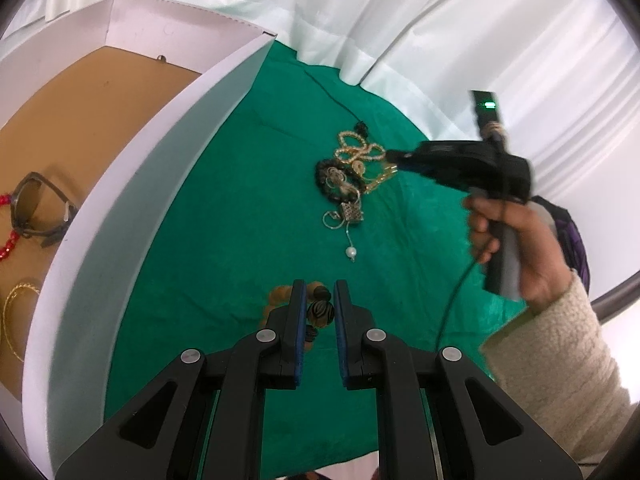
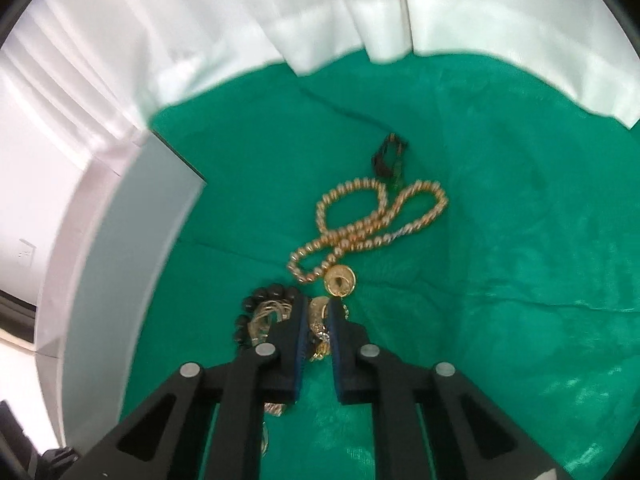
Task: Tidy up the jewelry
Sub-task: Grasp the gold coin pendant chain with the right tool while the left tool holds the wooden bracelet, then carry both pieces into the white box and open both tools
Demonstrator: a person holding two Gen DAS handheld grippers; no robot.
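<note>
A heap of jewellery [image 1: 346, 178] lies on the green cloth [image 1: 248, 208]. My left gripper [image 1: 320, 286] is low over the cloth, shut on a string of brown and striped wooden beads [image 1: 320, 311] that trails to its left. My right gripper [image 2: 319, 306], also seen from the left wrist view as the right gripper [image 1: 394, 162] at the heap's right edge, is shut on a gold chain piece [image 2: 318, 320]. Just beyond its tips are a round gold pendant [image 2: 340, 280], a gold bead necklace [image 2: 372, 224] and a black bead bracelet [image 2: 260, 300].
A white box [image 1: 160, 184] with a brown floor stands at the left, holding sunglasses [image 1: 32, 208], red beads [image 1: 8, 240] and a gold bangle [image 1: 16, 300]. White drapes [image 2: 240, 32] hang behind the cloth. A person's hand [image 1: 516, 240] in a cream sleeve holds the right gripper.
</note>
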